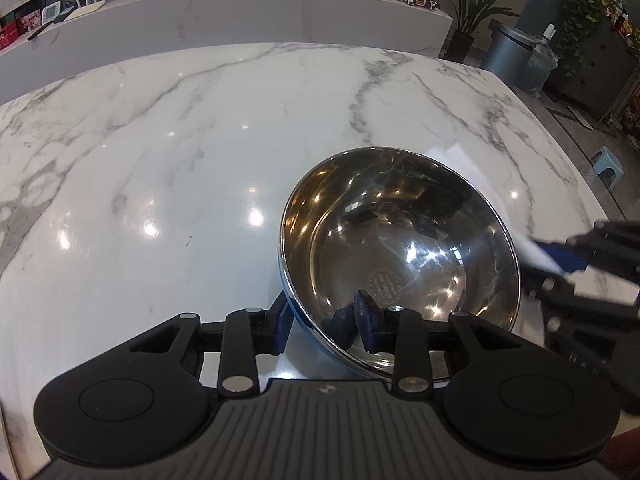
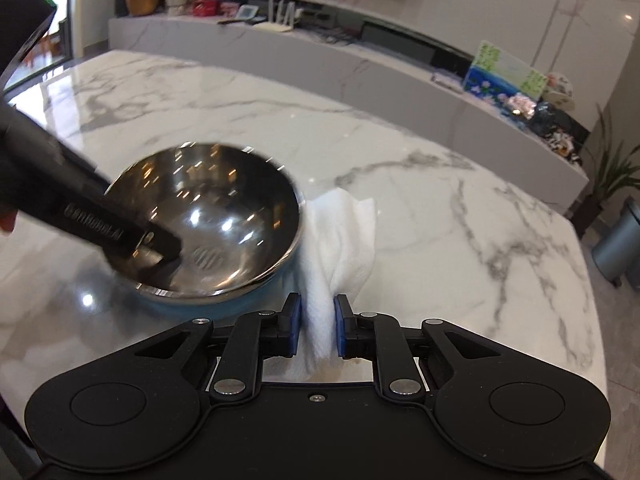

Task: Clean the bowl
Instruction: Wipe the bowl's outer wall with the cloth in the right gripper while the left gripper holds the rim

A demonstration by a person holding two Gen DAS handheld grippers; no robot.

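Keep the left tool (image 1: 326, 330) clamped across the rim of the steel bowl (image 1: 400, 256) tilted on the desk (image 1: 180, 160), then swing the right tool (image 2: 317, 326), pinching the white tissue (image 2: 340, 240) beside it, inside to wipe.

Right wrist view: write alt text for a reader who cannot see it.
The right gripper pinches a white paper towel that lies on a white marble table, right beside a steel bowl. The left gripper reaches in from the left, one finger inside the bowl's near rim.
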